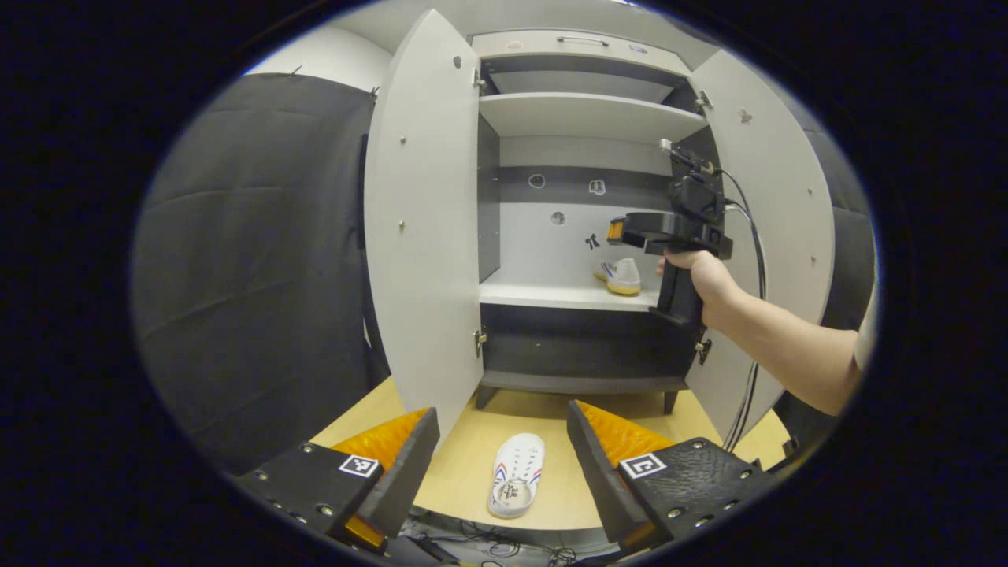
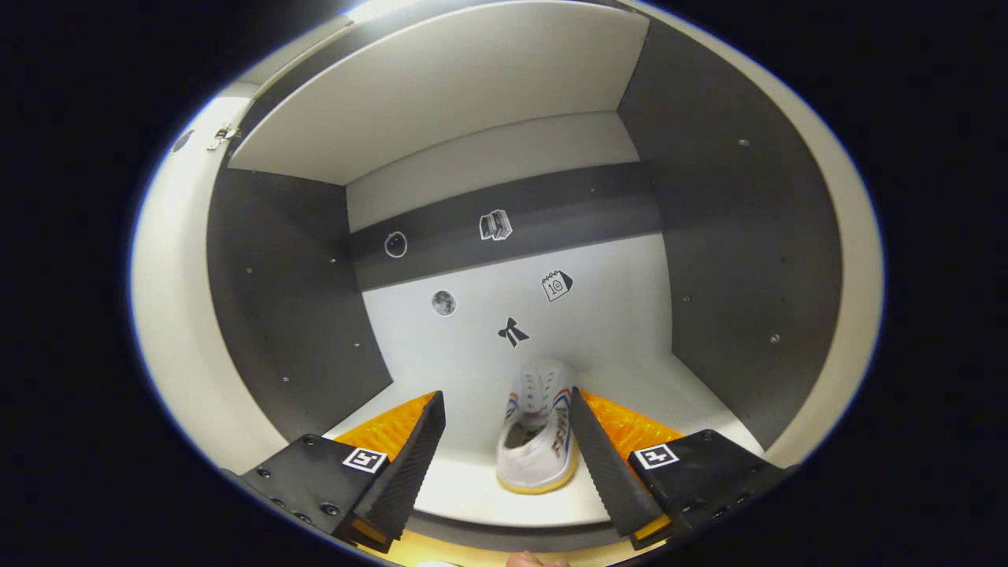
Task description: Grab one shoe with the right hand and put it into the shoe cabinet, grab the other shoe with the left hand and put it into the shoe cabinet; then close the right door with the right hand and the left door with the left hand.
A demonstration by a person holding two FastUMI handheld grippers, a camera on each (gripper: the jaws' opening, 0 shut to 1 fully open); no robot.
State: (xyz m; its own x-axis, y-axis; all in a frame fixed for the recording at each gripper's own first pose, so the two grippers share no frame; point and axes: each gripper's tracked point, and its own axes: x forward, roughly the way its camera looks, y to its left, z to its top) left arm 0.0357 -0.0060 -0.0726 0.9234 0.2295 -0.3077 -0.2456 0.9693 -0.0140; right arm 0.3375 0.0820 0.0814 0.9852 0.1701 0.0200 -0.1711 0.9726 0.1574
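The first shoe (image 2: 539, 441) lies on the middle shelf (image 2: 472, 488) of the shoe cabinet (image 1: 587, 118), toe toward the back wall, and the right claw (image 2: 504, 457) is open around it, one finger near its side and the other apart from it, so I judge the shoe is released. The step in hand seems to be taking this claw away: it is best to pull straight back along the shoe's length, with the fingers wide, so the heel is not dragged off the shelf edge. The second shoe (image 1: 516, 475) lies on the floor (image 1: 465, 465) before the cabinet, between the fingers of the open left claw (image 1: 504, 465) but farther off. Both doors, the left door (image 1: 425, 228) and the right door (image 1: 776, 236), stand open, so they give room for the reach.
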